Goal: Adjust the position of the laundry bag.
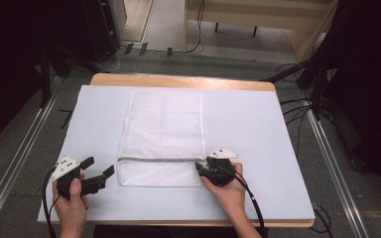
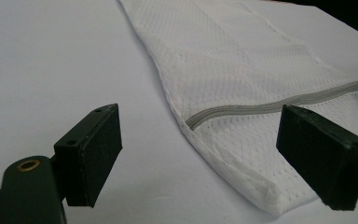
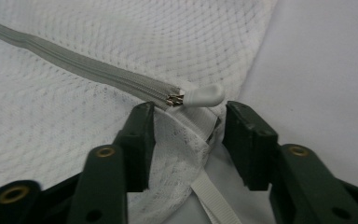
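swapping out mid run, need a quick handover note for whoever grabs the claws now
Left claw: open, empty, hovering off the near left corner of the mesh laundry bag.
Right claw: open, its jaws either side of the bag's right edge, just below the zipper pull; not clamped.
Bag lies flat on the white sheet, zipper closed across, pull at the right end.
Done: claws positioned. Left: probably grip the pull and bag corner, then unzip.

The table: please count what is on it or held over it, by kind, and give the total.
White mesh laundry bag with grey zipper: 1
Hand-held black two-jaw grippers: 2, the left gripper and the right gripper
White sheet covering the table: 1
Total: 4
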Demonstrator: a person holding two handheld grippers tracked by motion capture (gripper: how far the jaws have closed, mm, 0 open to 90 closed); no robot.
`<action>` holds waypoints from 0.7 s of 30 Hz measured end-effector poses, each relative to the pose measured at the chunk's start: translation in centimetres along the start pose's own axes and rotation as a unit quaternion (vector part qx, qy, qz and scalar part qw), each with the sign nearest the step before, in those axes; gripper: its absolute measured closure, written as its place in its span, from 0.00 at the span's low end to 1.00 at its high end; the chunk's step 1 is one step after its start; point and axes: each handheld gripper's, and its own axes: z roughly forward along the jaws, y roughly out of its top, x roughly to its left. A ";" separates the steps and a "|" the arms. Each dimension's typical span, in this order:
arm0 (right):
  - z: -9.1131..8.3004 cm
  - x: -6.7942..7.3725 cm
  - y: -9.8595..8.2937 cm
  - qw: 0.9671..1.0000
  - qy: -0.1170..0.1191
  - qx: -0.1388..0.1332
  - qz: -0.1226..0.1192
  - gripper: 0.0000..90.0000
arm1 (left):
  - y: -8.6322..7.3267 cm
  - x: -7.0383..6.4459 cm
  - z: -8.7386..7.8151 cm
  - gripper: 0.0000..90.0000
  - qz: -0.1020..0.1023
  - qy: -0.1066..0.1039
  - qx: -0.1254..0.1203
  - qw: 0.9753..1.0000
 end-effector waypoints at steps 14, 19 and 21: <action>-1.1 -0.3 -0.5 1.000 -0.005 -0.001 -0.030 0.96 | -0.1 -0.7 0.4 0.16 0.006 -0.007 0.003 1.000; -2.4 -1.0 -1.3 1.000 0.000 -0.003 -0.027 0.96 | -0.1 -1.0 0.4 0.16 0.009 -0.010 0.005 1.000; -2.9 -1.3 -1.6 1.000 0.002 -0.004 -0.026 0.96 | -0.1 -1.2 0.4 0.16 0.011 -0.013 0.007 1.000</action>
